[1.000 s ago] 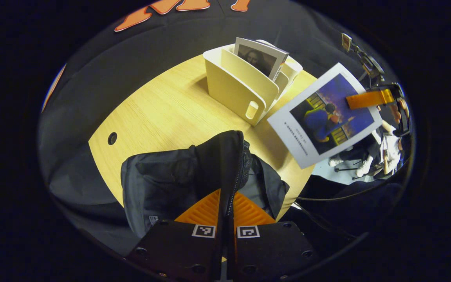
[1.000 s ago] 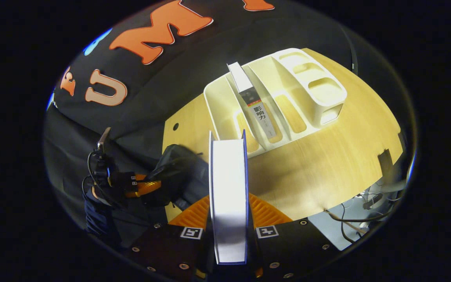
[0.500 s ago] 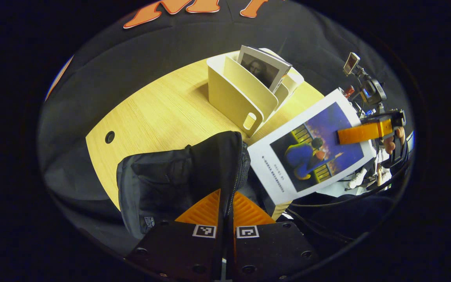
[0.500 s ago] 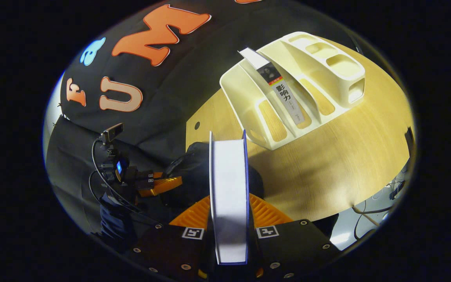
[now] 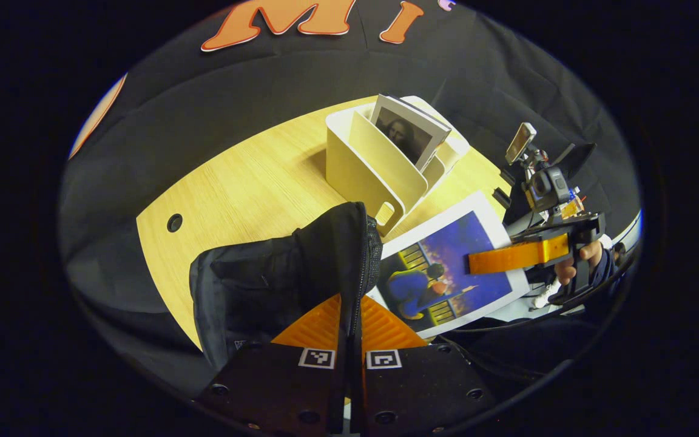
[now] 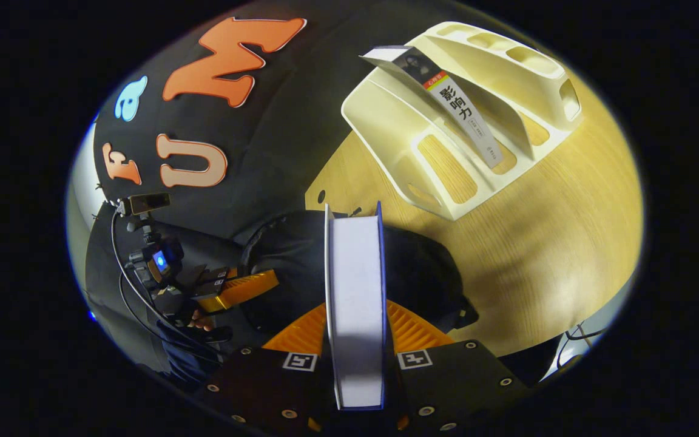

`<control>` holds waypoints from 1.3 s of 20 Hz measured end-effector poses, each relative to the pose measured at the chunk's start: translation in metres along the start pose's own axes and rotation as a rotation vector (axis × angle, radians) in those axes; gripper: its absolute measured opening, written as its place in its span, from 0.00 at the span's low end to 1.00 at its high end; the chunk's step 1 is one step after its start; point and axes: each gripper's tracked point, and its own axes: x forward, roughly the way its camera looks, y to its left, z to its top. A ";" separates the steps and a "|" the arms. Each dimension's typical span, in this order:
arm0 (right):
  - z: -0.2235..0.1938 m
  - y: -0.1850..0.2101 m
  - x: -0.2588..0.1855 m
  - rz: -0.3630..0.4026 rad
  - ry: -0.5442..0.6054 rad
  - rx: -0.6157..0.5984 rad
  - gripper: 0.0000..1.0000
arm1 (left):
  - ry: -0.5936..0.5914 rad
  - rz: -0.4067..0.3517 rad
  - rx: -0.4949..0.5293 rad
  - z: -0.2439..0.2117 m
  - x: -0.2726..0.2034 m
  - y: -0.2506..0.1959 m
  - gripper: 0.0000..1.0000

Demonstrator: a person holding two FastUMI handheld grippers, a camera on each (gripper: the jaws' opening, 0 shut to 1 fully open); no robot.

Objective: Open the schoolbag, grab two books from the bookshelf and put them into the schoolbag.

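My left gripper (image 5: pixel 350 315) is clamped on the schoolbag (image 5: pixel 276 279) edge; my right gripper (image 6: pixel 355 328) clamps a book (image 6: pixel 355 303) just above the bag.

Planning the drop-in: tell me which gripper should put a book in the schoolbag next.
Right. The right gripper already clamps the blue-covered book just above the schoolbag, while the left gripper is occupied pinching the bag's edge, probably holding it open.

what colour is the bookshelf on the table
Cream white, a plain bookshelf with no pattern; it shows best in the right gripper view.
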 end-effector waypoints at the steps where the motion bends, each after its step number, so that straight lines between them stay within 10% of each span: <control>1: 0.000 0.001 0.007 0.013 -0.008 0.010 0.34 | -0.004 -0.002 0.002 0.001 -0.001 -0.001 0.05; 21: -0.030 0.005 0.140 0.121 -0.159 0.138 0.34 | -0.083 -0.031 -0.045 0.008 -0.001 -0.011 0.05; 26: -0.034 -0.004 0.156 0.032 -0.117 0.140 0.39 | -0.083 -0.034 -0.061 0.008 -0.001 -0.012 0.05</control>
